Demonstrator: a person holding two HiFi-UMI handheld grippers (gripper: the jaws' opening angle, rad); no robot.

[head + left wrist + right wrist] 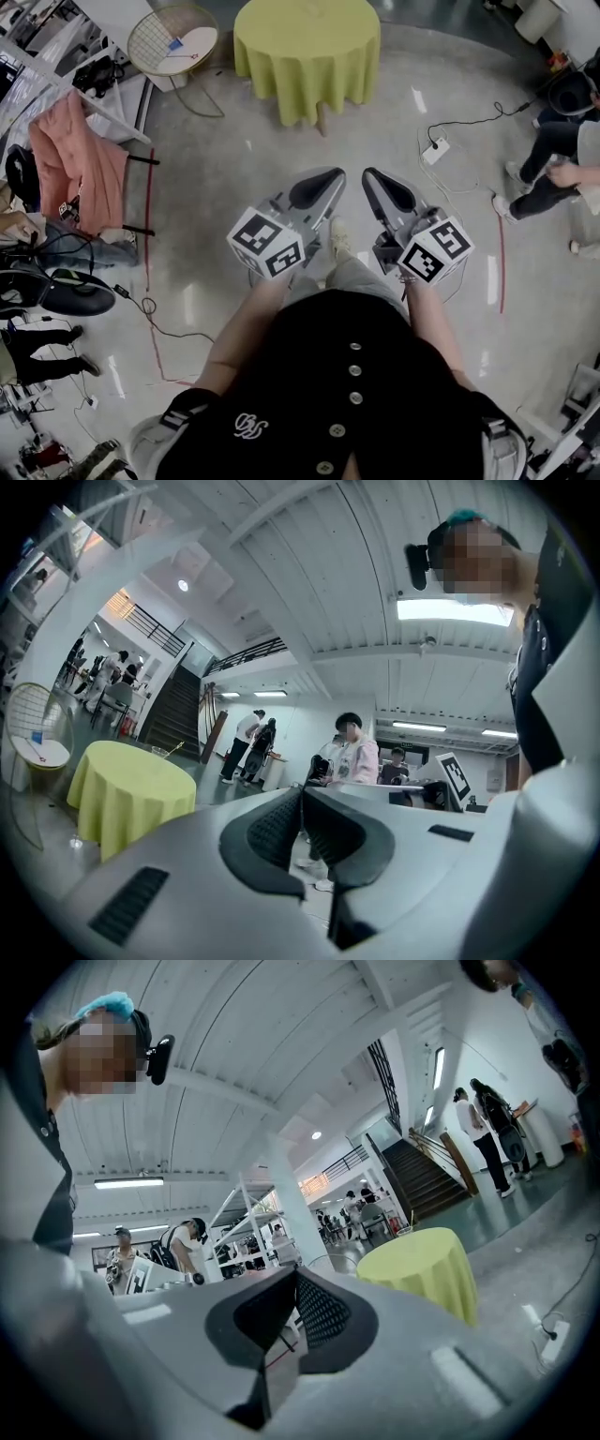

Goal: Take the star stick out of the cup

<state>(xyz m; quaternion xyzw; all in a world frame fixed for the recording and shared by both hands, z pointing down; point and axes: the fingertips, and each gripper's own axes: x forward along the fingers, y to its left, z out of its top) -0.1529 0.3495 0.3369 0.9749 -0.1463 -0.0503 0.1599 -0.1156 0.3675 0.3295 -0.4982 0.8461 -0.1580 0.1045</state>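
Left tongs (300,797) and right tongs (294,1277) are both clenched on nothing, well apart from the yellow-draped worktop (307,47). On it stands the cup (163,752), with the star stick (176,745) slanting out. The stick is probably light and thin, best pinched near its upper end.

The person wears a black top (309,394) with a row of pale round buttons (354,371) down the front and a small white emblem (248,427) on the chest, over grey trousers (361,277). The left gripper (323,185) and right gripper (386,190) have smooth grey shells, black ribbed pads (272,832), and each a cube (266,243) of black-and-white square markers.
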